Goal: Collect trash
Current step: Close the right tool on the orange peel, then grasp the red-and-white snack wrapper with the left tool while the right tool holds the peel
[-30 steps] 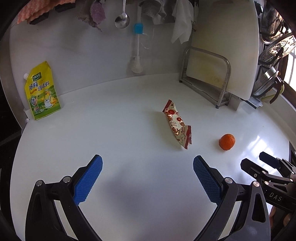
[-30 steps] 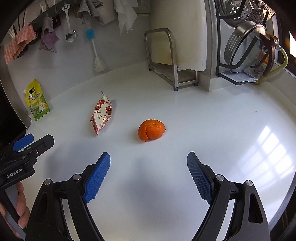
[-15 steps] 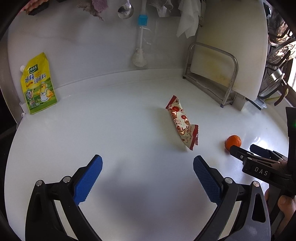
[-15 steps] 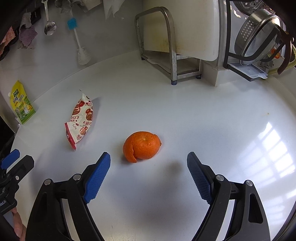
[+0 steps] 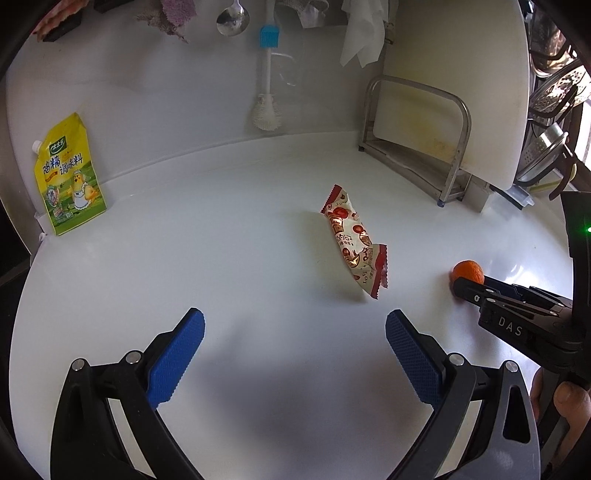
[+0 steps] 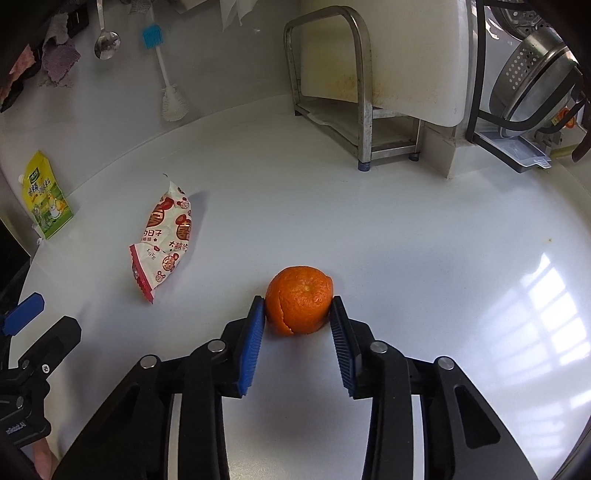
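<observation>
An orange peel (image 6: 300, 299), ball-shaped with a split, sits on the white counter between the fingertips of my right gripper (image 6: 297, 310); both blue pads touch its sides. It also shows in the left wrist view (image 5: 468, 271), partly behind the right gripper (image 5: 469, 288). A red-and-white snack wrapper (image 5: 354, 242) lies on the counter ahead of my open, empty left gripper (image 5: 293, 332), a little right of its centre; it also shows in the right wrist view (image 6: 166, 236).
A yellow seasoning pouch (image 5: 68, 177) leans on the back wall at left. A steel rack (image 6: 354, 107) with a white cutting board (image 6: 384, 48) stands at the back right, with strainers (image 6: 532, 77) beyond. A brush (image 5: 266, 92) and spoon (image 5: 232, 18) hang on the wall.
My right gripper has moved forward to the orange peel and closed its jaws onto its sides. My left gripper has edged toward the wrapper and stays open.
</observation>
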The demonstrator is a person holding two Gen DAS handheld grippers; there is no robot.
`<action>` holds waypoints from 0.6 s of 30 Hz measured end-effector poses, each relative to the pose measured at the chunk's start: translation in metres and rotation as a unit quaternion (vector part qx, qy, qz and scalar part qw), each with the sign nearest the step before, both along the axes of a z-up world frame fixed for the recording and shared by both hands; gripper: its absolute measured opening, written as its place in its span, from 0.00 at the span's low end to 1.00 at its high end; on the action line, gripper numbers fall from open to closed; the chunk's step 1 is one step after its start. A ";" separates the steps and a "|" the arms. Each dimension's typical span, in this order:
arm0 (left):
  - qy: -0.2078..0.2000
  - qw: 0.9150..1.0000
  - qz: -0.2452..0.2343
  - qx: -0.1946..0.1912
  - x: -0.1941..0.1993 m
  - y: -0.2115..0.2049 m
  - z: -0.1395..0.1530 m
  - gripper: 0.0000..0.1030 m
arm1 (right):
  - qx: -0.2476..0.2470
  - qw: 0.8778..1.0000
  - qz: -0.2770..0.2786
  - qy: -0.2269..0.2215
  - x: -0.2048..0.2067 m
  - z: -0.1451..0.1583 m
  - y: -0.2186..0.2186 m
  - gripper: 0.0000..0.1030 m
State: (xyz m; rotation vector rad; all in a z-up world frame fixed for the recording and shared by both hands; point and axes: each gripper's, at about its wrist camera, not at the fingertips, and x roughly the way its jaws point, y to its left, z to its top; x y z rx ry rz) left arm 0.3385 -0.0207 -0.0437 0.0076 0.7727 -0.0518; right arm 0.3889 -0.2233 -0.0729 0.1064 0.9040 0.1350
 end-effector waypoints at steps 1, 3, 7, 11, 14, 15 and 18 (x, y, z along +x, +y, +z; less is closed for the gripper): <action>0.001 1.000 0.001 0.000 0.001 -0.001 0.000 0.94 | 0.002 1.000 -0.001 -0.002 0.000 0.001 -0.001 0.28; 0.001 1.000 0.003 -0.002 0.005 -0.003 -0.001 0.94 | 0.013 1.000 -0.002 -0.006 -0.002 0.003 -0.005 0.26; 0.002 1.000 0.009 0.000 0.015 -0.012 -0.002 0.94 | 0.041 0.999 -0.015 -0.019 -0.010 0.010 -0.019 0.25; 0.009 1.000 0.012 -0.002 0.029 -0.025 -0.005 0.94 | 0.070 0.997 -0.026 -0.019 -0.015 0.011 -0.035 0.25; 0.012 1.000 0.009 0.000 0.038 -0.034 -0.007 0.94 | 0.079 0.996 -0.035 -0.018 -0.015 0.010 -0.044 0.25; 0.012 1.000 0.007 0.002 0.041 -0.037 -0.008 0.94 | 0.086 0.995 -0.038 -0.017 -0.015 0.009 -0.048 0.25; 0.019 1.000 0.010 0.010 0.054 -0.044 -0.013 0.94 | 0.094 0.995 -0.042 -0.017 -0.014 0.008 -0.053 0.25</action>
